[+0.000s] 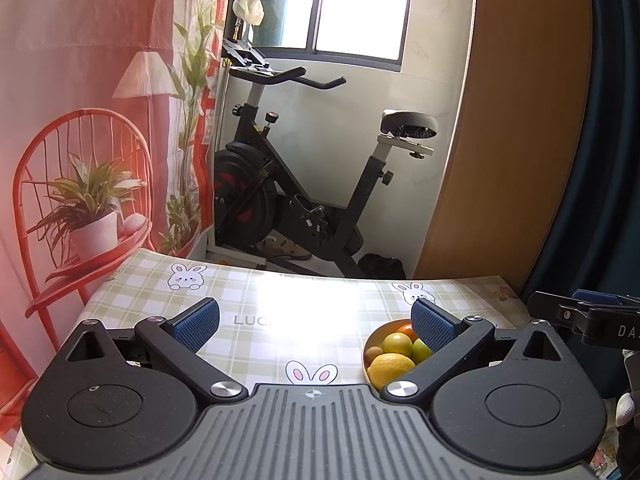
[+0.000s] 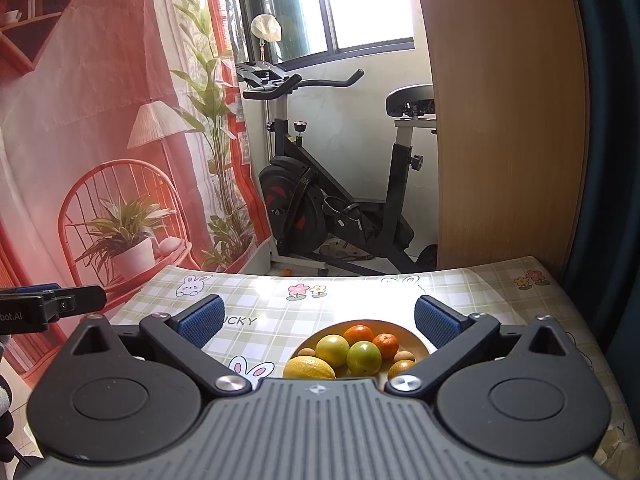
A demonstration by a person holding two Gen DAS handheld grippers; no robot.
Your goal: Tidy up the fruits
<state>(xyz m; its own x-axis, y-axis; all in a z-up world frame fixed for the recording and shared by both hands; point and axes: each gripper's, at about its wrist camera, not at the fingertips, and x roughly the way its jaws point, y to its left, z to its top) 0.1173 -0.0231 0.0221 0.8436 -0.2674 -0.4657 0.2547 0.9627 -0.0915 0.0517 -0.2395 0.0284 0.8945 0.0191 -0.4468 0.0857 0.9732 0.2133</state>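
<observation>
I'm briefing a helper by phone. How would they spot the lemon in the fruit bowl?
On the green checked bunny-print tablecloth sits a shallow tan bowl of citrus. The large yellow oval lemon lies at its near left edge. It is the only elongated fruit; the others are round.

bowl (image 1: 370, 344): right part behind gripper finger | lemon (image 2: 309, 368): lower edge hidden by gripper body

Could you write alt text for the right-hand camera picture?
An open gripper hovers over a bowl of oranges, lemons and green fruit on a checked table. An exercise bike stands behind, by a window.
</observation>
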